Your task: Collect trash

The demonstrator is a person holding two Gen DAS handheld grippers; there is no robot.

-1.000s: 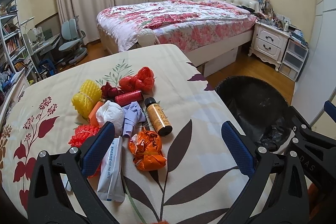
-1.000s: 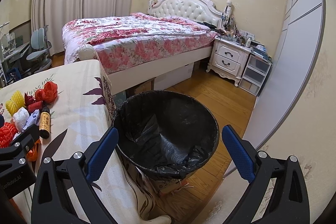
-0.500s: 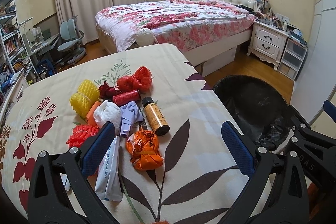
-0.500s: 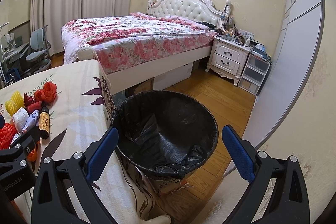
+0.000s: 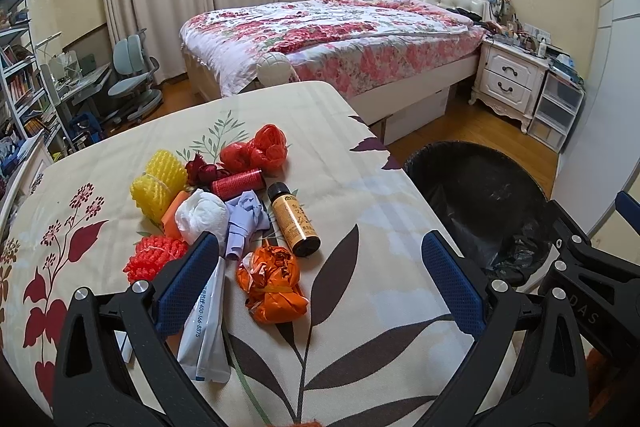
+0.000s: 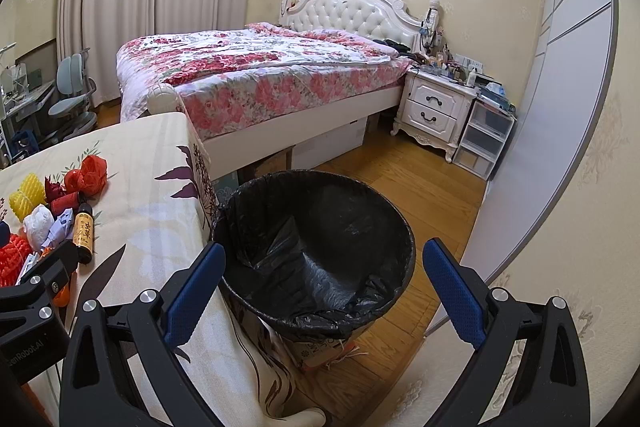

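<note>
**Hovering over the trash pile with both grippers empty**

Reaching for the wrong spot is the main risk here. The trash is lying bunched together on the table (image 5: 360,187): the orange bag (image 5: 272,279) is touching the white packet (image 5: 206,331) and sitting just beside the brown bottle (image 5: 294,219), so fingers coming down carelessly could be catching two things at once or nudging the bottle, which is lying on its side and looks likely to roll toward the table's right edge. The soft foam nets and the paper wad (image 5: 202,213) could also be slipping out of a shallow pinch.

The left gripper (image 5: 320,283) is hanging above the near part of the table, fingers spread wide and holding nothing, its left finger (image 5: 188,279) over the packet. The right gripper (image 6: 324,291) is pointing at the black-lined bin (image 6: 316,247) standing on the floor just right of the table, fingers likewise released and empty.
</note>
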